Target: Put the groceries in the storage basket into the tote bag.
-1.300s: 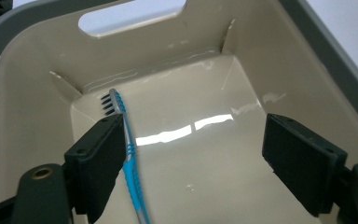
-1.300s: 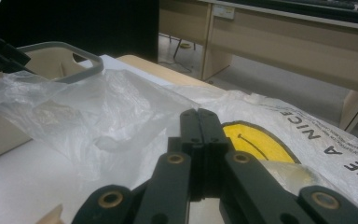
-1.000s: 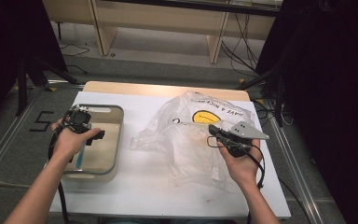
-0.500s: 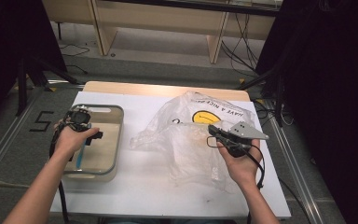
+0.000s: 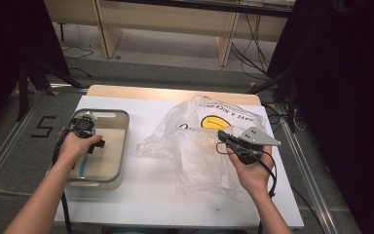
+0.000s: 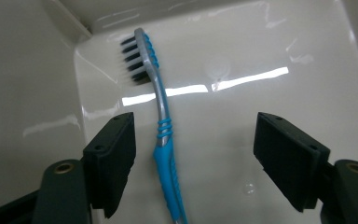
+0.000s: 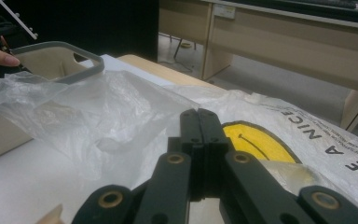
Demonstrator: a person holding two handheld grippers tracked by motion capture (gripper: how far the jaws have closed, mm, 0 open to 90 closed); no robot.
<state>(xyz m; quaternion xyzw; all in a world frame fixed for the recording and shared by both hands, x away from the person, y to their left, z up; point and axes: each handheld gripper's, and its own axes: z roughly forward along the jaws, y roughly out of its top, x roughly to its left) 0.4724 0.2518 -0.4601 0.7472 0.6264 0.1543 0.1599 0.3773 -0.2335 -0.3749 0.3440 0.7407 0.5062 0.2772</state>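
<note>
A toothbrush [image 6: 161, 121] with a blue and grey handle and dark bristles lies on the floor of a shallow beige bin [image 5: 121, 146]; its blue handle [image 5: 83, 168] shows below my left hand. My left gripper [image 6: 196, 140] points down into the bin. It is open, and its jaws have just been closing, with the toothbrush between them, close to the left jaw and untouched. My right gripper [image 7: 199, 116] is shut with nothing seen between its jaws. In the high view the right gripper [image 5: 222, 136] hovers over crumpled clear plastic bags [image 5: 195, 156].
The far bag carries a yellow smiley face [image 5: 215, 122] and black lettering [image 7: 335, 149]. A white sheet [image 5: 151, 195] covers the table, and a strip of bare wood [image 5: 165, 92] shows at its far edge. The bin's grey rim [image 7: 74, 72] stands to the left of the bags.
My left hand has sunk a little lower into the bin towards the toothbrush. The right hand and the bags have stayed where they were.
</note>
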